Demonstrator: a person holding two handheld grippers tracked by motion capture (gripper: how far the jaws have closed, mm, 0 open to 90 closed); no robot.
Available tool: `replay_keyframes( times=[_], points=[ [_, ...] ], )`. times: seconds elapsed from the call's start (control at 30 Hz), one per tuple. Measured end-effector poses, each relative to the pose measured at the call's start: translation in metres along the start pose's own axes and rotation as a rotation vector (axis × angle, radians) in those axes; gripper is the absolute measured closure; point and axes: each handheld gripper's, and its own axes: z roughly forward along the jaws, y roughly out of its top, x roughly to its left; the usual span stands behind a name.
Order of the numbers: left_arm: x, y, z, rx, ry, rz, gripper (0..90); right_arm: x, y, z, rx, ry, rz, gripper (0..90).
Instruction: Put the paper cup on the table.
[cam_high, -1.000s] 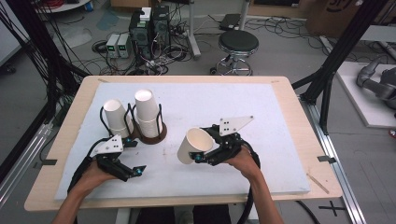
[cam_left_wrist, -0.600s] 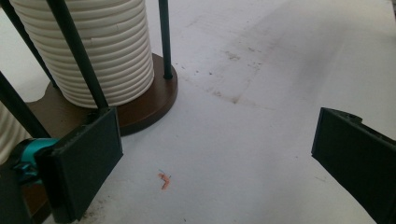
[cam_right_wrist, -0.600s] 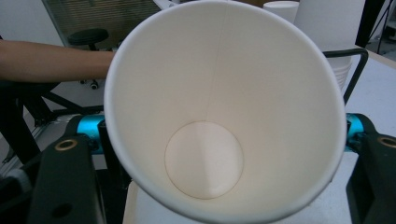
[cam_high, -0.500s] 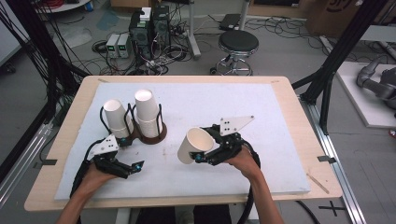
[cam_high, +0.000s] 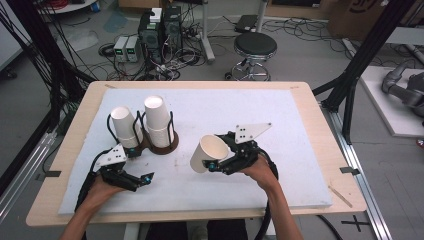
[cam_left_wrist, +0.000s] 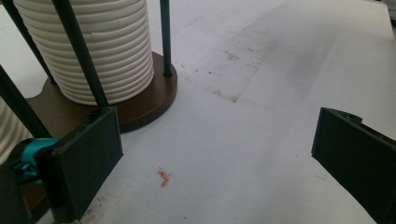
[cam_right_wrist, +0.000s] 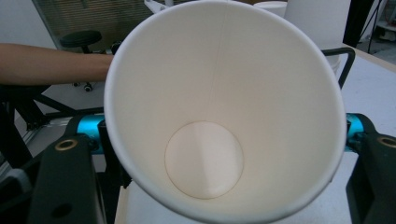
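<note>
Right tongs (cam_high: 216, 162) are clamped on a single white paper cup (cam_high: 206, 153), held tilted above the white foam-covered counter (cam_high: 300, 130), mouth facing back toward the person, base pointing out to the rack side. The right gripper view looks straight into the cup (cam_right_wrist: 224, 112); jaws sit on either side of its wall, near the rim.

Likely step: carry the cup clear of, or toward, the dark wire cup rack on its round brown base (cam_high: 161, 145), which holds two stacks of white ribbed paper cups (cam_high: 157, 117).

To do it well: squeeze lightly, since the thin wall should buckle easily. Level the cup before any set-down. Approach the rack from above so the rim clears the upright wires.

Left tongs (cam_high: 142, 179) are open and empty, low over the counter just in front of the rack base (cam_left_wrist: 140, 100), not touching it.

Both forearms enter from the near edge; the right hand (cam_high: 260, 167) is rolled inward, the left hand (cam_high: 102, 187) lies flat and low.
</note>
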Motion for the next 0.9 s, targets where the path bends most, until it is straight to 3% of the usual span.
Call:
replay_keyframes(
  times=[0.57, 0.9],
  points=[
    [0.000, -0.001, 0.000, 0.000, -0.009, 0.004, 1.7, -0.006, -0.002, 0.009, 0.053, -0.084, 0.022, 27.3],
    [-0.001, 0.000, 0.000, 0.003, -0.007, 0.014, 1.7, -0.013, -0.003, 0.023, 0.131, -0.193, 0.034, 27.6]
  ],
)
